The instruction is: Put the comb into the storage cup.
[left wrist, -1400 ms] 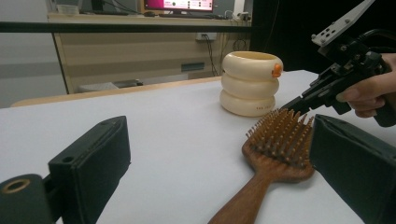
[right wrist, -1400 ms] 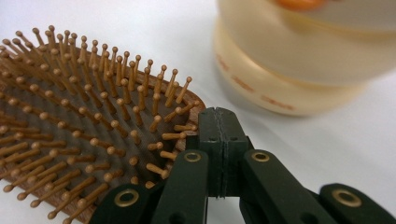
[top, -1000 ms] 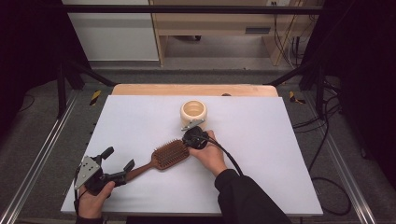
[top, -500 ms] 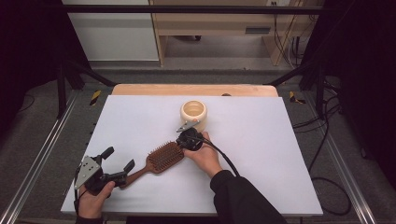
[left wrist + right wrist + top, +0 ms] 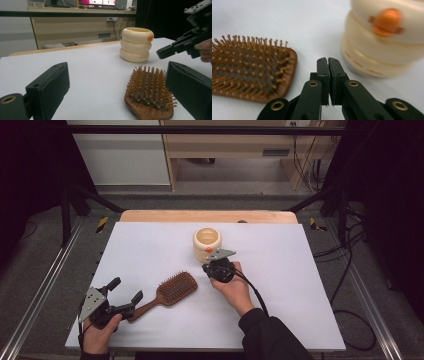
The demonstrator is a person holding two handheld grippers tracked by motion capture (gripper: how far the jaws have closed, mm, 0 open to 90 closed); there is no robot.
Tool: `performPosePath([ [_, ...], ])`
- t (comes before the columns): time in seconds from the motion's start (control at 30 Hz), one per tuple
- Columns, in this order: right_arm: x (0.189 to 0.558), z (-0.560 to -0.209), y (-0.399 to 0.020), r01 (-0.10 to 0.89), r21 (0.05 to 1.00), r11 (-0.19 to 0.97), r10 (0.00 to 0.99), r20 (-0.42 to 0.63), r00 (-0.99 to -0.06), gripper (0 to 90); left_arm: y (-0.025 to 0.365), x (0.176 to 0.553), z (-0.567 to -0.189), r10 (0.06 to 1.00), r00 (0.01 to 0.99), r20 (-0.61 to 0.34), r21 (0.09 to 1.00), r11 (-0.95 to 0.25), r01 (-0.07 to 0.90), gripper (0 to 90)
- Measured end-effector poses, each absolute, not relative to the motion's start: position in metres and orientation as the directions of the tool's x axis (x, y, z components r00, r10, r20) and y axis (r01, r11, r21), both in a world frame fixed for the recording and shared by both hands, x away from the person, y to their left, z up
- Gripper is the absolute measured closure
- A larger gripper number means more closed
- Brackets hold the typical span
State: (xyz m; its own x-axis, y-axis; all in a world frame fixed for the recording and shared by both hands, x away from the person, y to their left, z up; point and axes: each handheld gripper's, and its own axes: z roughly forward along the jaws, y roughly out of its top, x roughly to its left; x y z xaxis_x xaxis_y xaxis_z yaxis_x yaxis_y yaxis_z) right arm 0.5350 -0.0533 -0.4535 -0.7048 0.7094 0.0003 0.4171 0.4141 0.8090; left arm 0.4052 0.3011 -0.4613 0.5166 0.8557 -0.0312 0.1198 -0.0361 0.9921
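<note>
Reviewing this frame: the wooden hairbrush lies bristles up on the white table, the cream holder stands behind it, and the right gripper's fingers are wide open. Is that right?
Not quite. The right gripper's fingers are shut, pressed together with nothing between them, as the right gripper view shows. The rest holds: the wooden hairbrush lies bristles up on the white table, and the cream holder stands behind it.

One hairbrush [image 5: 172,291], one cup [image 5: 207,243] (cream, ringed)

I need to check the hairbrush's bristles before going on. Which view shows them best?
The left gripper view: the hairbrush lies close in front, every bristle sharp. The right gripper view shows the bristle pad near too, but cut off at the left edge. The high view shows the whole brush, small, with its handle.
</note>
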Motion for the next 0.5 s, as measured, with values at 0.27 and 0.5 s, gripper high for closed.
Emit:
performPosePath([
  [0.27,0.516,-0.442,-0.112,0.437,0.838,0.326,0.782,0.021,-0.623,59.5,0.301,0.406,-0.462,0.857,0.515,-0.035,0.991,-0.037,0.130,5.3],
  [0.5,0.488,-0.442,-0.159,0.397,0.881,0.256,0.826,0.014,-0.564,34.0,0.301,0.406,-0.463,0.869,0.494,-0.025,0.984,-0.065,0.166,5.0],
])
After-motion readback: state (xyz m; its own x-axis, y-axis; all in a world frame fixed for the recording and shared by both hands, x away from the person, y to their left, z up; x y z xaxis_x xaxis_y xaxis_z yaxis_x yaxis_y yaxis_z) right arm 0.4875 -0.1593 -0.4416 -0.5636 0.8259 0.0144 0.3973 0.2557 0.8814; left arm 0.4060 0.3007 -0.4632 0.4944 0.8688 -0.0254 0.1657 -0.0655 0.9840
